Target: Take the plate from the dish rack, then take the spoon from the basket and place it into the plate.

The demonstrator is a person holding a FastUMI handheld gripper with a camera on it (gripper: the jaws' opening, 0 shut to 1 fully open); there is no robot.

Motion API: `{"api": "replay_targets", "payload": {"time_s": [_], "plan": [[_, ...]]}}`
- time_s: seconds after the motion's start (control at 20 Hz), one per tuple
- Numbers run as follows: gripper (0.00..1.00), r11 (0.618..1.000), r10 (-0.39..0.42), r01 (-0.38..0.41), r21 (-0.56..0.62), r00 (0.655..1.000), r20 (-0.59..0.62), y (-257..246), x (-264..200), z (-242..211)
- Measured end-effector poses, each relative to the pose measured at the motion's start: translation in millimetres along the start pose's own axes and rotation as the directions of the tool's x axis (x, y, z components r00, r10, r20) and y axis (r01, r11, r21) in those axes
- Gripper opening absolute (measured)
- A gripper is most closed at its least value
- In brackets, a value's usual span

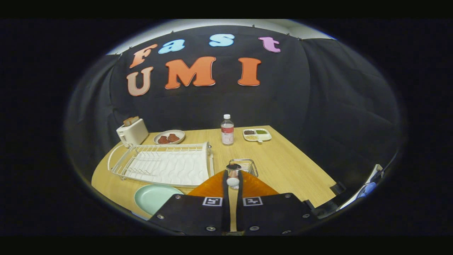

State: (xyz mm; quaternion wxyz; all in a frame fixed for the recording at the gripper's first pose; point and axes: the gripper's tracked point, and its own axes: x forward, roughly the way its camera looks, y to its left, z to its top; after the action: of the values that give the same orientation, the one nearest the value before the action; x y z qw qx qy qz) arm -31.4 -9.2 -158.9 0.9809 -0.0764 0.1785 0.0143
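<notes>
My gripper (232,174) is shut on the spoon (233,181), whose pale rounded part sits between the fingertips while its darker upper end (233,166) sticks up just past them. The small wire basket (249,165) stands right behind the spoon, slightly to the right. The pale green plate (155,196) lies flat on the wooden table, left of the fingers and in front of the white dish rack (162,163), which holds nothing.
A white toaster (132,131) and a plate of dark red food (169,137) stand beyond the rack. A plastic bottle (227,130) and a divided dish of beans (257,134) stand at the table's far edge. The table (290,166) ends close on the right.
</notes>
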Motion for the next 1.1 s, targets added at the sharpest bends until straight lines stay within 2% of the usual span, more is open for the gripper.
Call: {"api": "replay_targets", "payload": {"time_s": [0.25, 0.45, 0.75, 1.1], "plan": [[0.07, 0.993, 0.106, -0.104, -0.049, 0.993, 0.052, 36.8, -23.6, 13.8], [0.07, 0.974, 0.21, -0.203, -0.102, 0.976, 0.06, 70.9, -42.7, 12.6], [0.07, 0.917, 0.353, -0.338, -0.211, 0.935, 0.036, 117.6, -58.3, 5.4], [0.07, 0.841, 0.482, -0.484, -0.243, 0.873, -0.07, 168.8, -72.2, -36.9]]}}
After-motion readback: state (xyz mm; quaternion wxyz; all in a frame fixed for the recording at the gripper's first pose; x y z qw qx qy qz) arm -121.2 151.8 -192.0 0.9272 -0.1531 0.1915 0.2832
